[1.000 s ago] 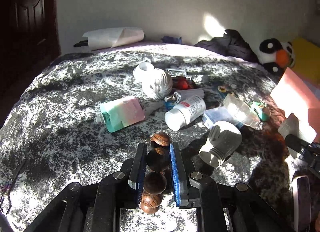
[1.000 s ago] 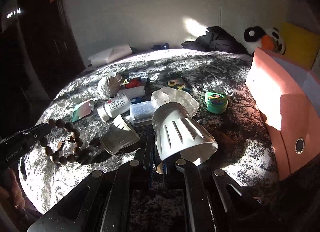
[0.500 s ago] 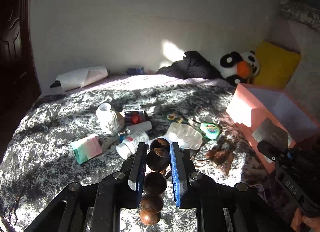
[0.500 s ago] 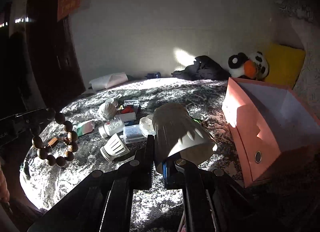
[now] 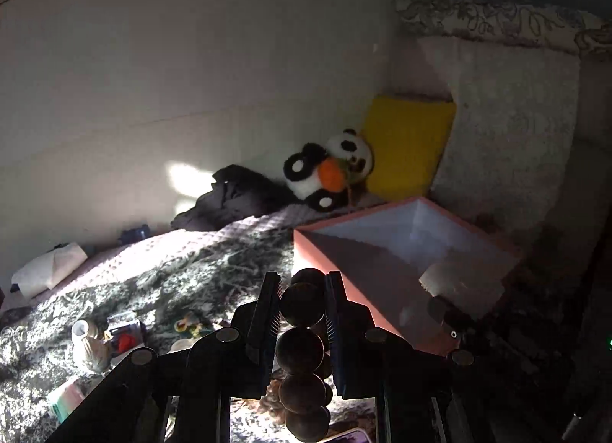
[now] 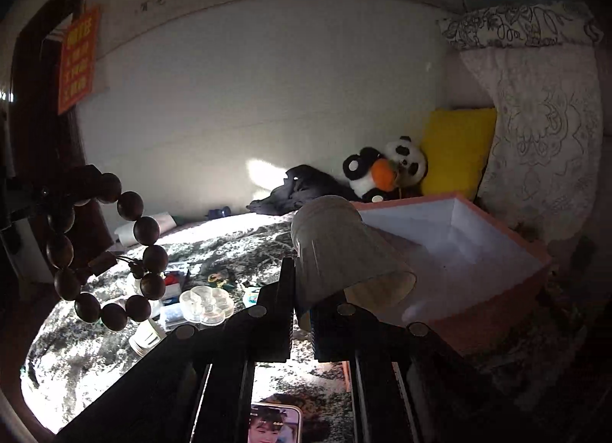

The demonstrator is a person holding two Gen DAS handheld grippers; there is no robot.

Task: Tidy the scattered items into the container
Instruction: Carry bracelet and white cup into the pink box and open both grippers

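Left gripper (image 5: 302,303): my jaws pinching wooden bead bracelet (image 5: 302,351), beads dangling lower centre of frame. Right gripper (image 6: 303,311): jaws pressed on rim of grey ribbed cup (image 6: 340,251). Pink box (image 5: 344,259) at right, open, on bed (image 5: 153,274). Carry both over rim before letting go (bracelet may swing; pause first). Rest of clutter lower left.

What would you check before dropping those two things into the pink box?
1. Left gripper clamped on the dark wooden bead bracelet: ok.
2. Right gripper clamped on the ribbed grey-white cup: ok.
3. Pink open-topped box unobstructed, white inside showing: ok.
4. Cup over the box's opening: cannot tell; it overlaps the near rim.
5. Bracelet over the opening: not ok; it hangs beside the box.
6. Other scattered items on the patterned bedspread cleared: not ok.
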